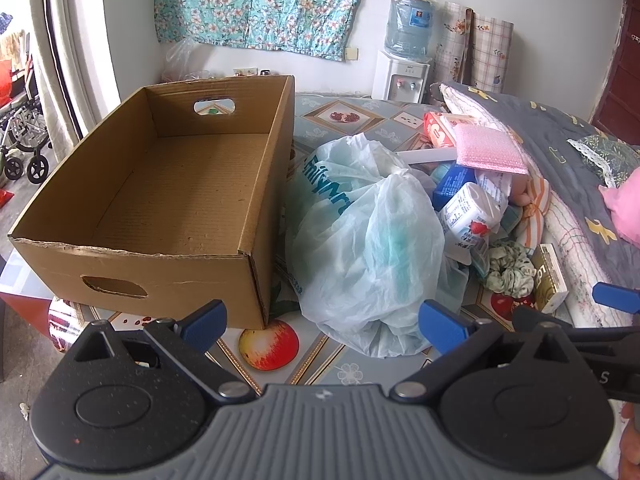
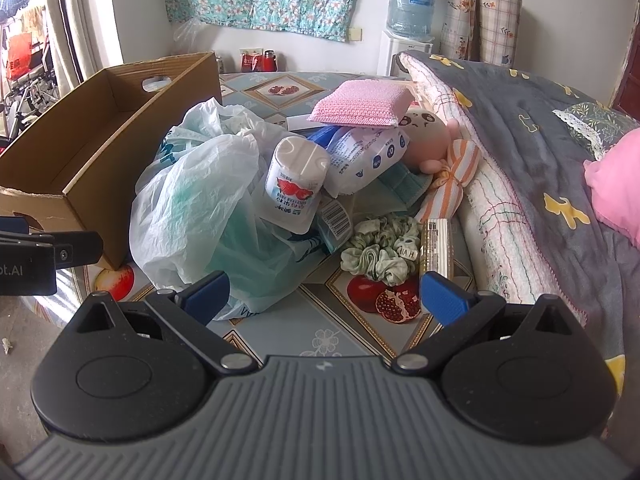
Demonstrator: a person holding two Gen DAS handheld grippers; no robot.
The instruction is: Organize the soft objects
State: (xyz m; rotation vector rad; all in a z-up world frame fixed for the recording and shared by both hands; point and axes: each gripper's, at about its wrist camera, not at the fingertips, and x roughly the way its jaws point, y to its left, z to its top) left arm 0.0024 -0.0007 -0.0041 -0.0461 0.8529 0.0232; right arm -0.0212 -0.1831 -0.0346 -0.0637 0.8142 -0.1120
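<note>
- Grey quilt (image 2: 532, 120) heaped along the right, running out of frame at the edge; pale patterned underside rolled up against the pile.
- Open cardboard box (image 1: 168, 184) at the left of the table (image 2: 320, 336), empty inside, near wall torn along its rim; far handle hole showing only a sliver of something behind.
- Crumpled translucent plastic bag (image 1: 360, 248) just beside the box, greenish contents blurred through the film, lettering only partly readable.
- Pink sponge (image 2: 362, 106) on top of the pile, resting over a wipes packet (image 2: 368, 152) and a blue carton mostly buried.
- Plush doll (image 2: 428, 136) wedged against the quilt, face half covered, body cut off by a striped orange cloth.
- White strawberry-printed container (image 2: 294, 182) tipped on its side against the bag.
- Green scrunchie (image 2: 380, 252) flat on the table, touching a small gold box (image 2: 438, 248).
- Left gripper (image 1: 322, 320) spread wide, nothing between the fingers, low before box and bag.
- Right gripper (image 2: 322, 300) likewise released and empty, short of the scrunchie.
</note>
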